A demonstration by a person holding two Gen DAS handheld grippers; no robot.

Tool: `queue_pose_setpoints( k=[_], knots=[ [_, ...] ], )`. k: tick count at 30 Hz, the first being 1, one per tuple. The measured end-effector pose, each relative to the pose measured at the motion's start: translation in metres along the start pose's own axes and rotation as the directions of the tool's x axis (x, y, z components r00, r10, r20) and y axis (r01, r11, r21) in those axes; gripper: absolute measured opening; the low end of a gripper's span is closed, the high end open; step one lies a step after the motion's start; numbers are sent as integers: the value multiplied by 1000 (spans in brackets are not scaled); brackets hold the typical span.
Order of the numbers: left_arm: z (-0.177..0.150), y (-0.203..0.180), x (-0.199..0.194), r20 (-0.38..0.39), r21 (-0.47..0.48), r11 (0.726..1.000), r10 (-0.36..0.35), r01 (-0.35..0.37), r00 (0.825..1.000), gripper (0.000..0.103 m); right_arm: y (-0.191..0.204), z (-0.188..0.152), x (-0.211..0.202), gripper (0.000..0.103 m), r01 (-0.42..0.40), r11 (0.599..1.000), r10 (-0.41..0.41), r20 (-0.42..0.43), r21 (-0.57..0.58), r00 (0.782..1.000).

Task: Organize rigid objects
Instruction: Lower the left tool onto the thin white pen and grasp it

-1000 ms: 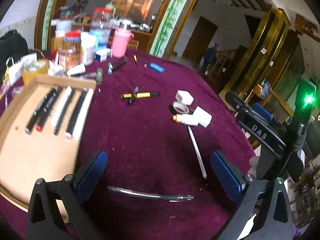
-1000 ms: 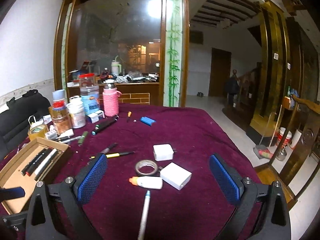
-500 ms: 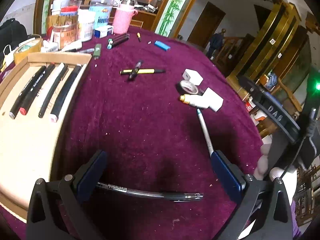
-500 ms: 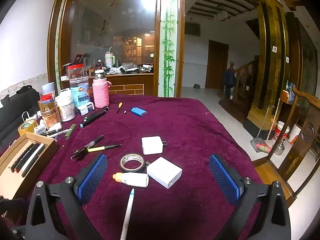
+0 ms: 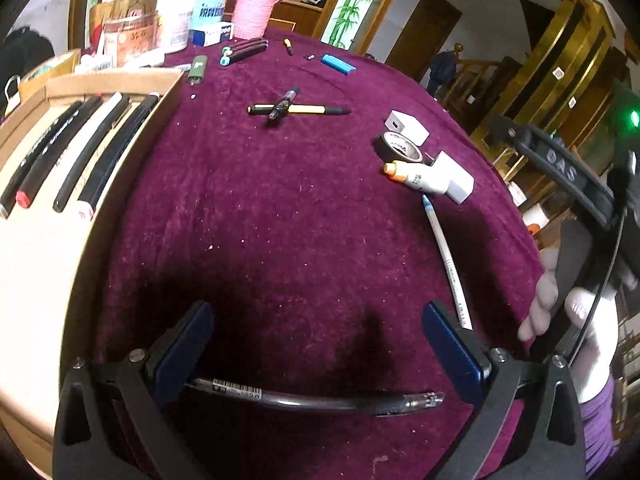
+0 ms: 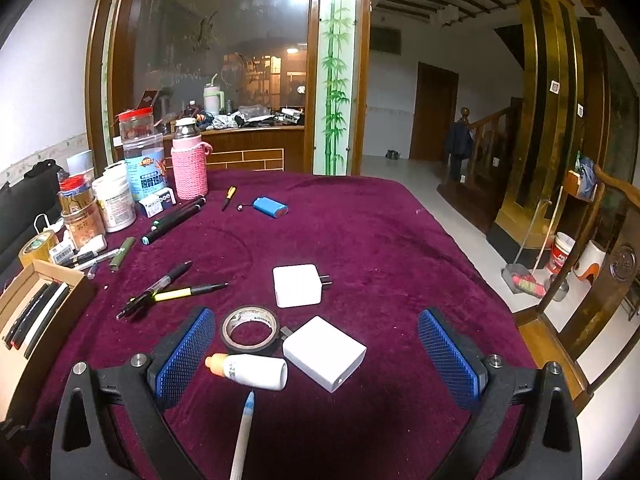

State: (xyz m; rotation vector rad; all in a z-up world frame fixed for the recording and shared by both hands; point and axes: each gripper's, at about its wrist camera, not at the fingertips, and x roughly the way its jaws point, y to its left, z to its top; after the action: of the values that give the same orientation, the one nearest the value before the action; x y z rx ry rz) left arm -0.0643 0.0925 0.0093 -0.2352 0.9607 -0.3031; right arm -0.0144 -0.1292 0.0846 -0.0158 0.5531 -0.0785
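My left gripper [image 5: 318, 344] is open and low over the maroon tablecloth, its jaws on either side of a black pen [image 5: 316, 398] that lies crosswise between them. A cardboard tray [image 5: 44, 264] at the left holds several black and white markers [image 5: 100, 148]. My right gripper [image 6: 316, 356] is open above a white bottle with an orange cap [image 6: 250, 370], a white charger block [image 6: 324, 352] and a tape roll [image 6: 250, 328]. A white pen [image 6: 244, 432] lies below the bottle; it also shows in the left wrist view [image 5: 446, 256].
A yellow-and-black pen [image 6: 188, 292] crossed by a clear pen [image 6: 160, 284], a second white charger [image 6: 298, 285], a blue lighter [image 6: 271, 206], dark markers [image 6: 176, 218], a pink-sleeved bottle [image 6: 189, 164] and jars [image 6: 116, 200] are farther back. The table edge is at the right.
My left gripper has moved down and forward until the black pen lies between its open jaws. My right gripper has moved closer to the bottle, charger and tape.
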Motion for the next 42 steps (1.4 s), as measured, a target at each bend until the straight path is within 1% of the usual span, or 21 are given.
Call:
queue_pose_setpoints(
  k=[7, 12, 16, 19, 20, 21, 22, 23, 24, 27, 28, 31, 32, 34, 35, 36, 37, 39, 40, 41, 42],
  knots=[
    [-1, -3, 1, 7, 17, 1000, 23, -23, 1000, 103, -2, 7, 29, 102, -22, 1000, 23, -62, 13, 998],
    [-1, -10, 6, -9, 54, 996, 75, -74, 997, 103, -6, 3, 44, 102, -40, 999, 42, -79, 19, 996],
    [-3, -20, 13, -33, 113, 984, 146, -141, 989, 103, -29, 1, 48, 102, -44, 994, 53, -97, 99, 994],
    [-5, -32, 23, -66, 207, 954, 237, -219, 969, 103, -54, 4, 44, 102, -48, 978, 66, -84, 205, 994],
    [-5, -33, 24, -72, 216, 950, 244, -224, 967, 103, -61, 4, 44, 102, -46, 972, 66, -79, 232, 995],
    [-3, -32, 22, -86, 199, 957, 230, -209, 969, 103, -70, 4, 42, 102, -40, 963, 62, -74, 265, 995],
    [0, -31, 19, -101, 167, 972, 186, -168, 977, 103, -77, 4, 42, 102, -34, 955, 58, -72, 296, 996],
    [7, -33, 14, -109, 131, 986, 115, -101, 987, 103, -83, 3, 43, 102, -32, 945, 59, -73, 326, 996],
    [13, -38, 10, -100, 120, 990, 80, -68, 992, 103, -87, 3, 44, 102, -34, 937, 65, -77, 349, 995],
    [35, -64, 7, -33, 181, 981, 81, -73, 996, 103, -92, 2, 51, 102, -47, 923, 93, -101, 383, 991],
    [40, -71, 11, -28, 196, 978, 76, -69, 997, 103, -91, 1, 52, 102, -50, 922, 99, -108, 384, 989],
    [53, -93, 34, -87, 221, 975, 48, -27, 995, 103, -91, 1, 52, 102, -41, 924, 89, -109, 381, 990],
    [54, -100, 40, -96, 228, 974, 37, -14, 995, 102, -91, 1, 52, 102, -41, 923, 89, -110, 382, 990],
    [55, -114, 49, -100, 261, 965, 49, -22, 994, 87, -93, 0, 53, 102, -44, 921, 95, -114, 387, 989],
    [53, -120, 54, -105, 283, 959, 55, -23, 993, 71, -93, 0, 54, 102, -48, 919, 102, -117, 392, 988],
    [52, -124, 58, -111, 305, 952, 64, -27, 992, 61, -94, 0, 55, 102, -51, 917, 106, -119, 396, 987],
    [50, -127, 64, -115, 318, 947, 75, -35, 991, 59, -94, 0, 55, 102, -53, 915, 110, -120, 399, 987],
    [49, -127, 73, -137, 314, 949, 83, -36, 987, 46, -96, -1, 54, 102, -57, 912, 114, -118, 407, 986],
    [48, -126, 80, -154, 309, 950, 87, -36, 984, 44, -96, -1, 54, 102, -56, 911, 114, -118, 409, 986],
    [46, -125, 85, -153, 310, 950, 99, -48, 983, 43, -96, -1, 55, 102, -56, 910, 115, -119, 411, 986],
    [44, -128, 85, -125, 336, 939, 120, -72, 985, 41, -97, -2, 55, 102, -57, 910, 116, -121, 411, 986]
  ],
)
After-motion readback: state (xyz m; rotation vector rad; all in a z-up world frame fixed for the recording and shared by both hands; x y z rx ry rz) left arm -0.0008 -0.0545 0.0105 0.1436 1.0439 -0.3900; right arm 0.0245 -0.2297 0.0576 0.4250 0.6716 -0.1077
